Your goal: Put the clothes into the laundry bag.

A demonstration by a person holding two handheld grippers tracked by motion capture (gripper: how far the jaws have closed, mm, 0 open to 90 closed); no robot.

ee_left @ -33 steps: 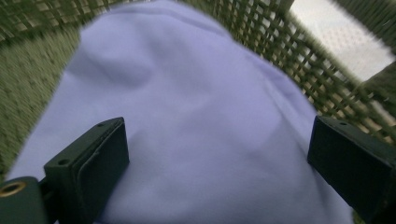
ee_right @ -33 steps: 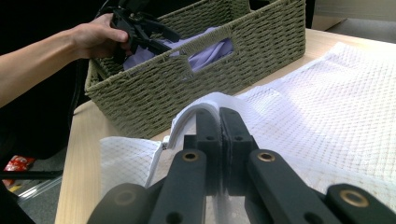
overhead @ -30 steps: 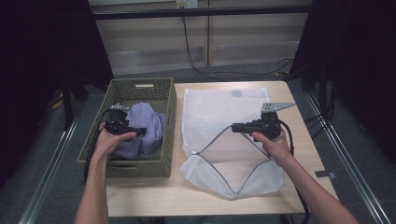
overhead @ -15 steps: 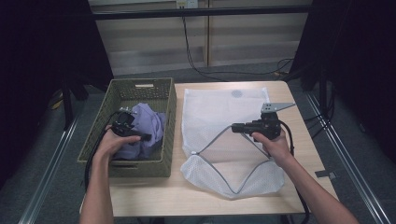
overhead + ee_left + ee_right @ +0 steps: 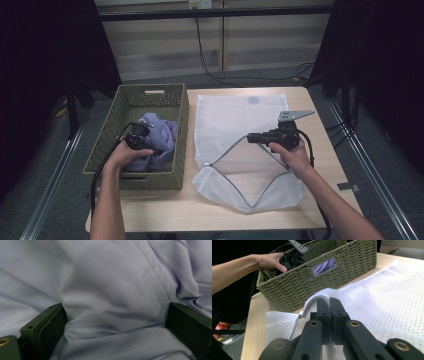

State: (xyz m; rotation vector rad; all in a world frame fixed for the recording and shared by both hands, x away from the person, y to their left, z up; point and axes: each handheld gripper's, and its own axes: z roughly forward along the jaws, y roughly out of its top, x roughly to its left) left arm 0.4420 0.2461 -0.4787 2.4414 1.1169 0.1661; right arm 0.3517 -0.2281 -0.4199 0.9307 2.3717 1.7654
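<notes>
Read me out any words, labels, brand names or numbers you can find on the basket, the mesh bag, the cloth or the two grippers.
There are none that can be read.
Mesh laundry bag: a round grey patch near its far edge, too small and blurred to read.
Woven basket: no label.
Lilac cloth: plain fabric, a seam, no print.
Left gripper and right gripper: no markings legible.
Red packet on the floor: too blurred to read.

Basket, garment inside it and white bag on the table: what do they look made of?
Basket: olive woven cord or wicker, matte; plaited strands show. Garment: smooth lilac woven cloth, perhaps cotton blend; soft folds, a stitched seam. Bag: white synthetic-looking mesh; fine netting with a grey-edged opening.
</notes>
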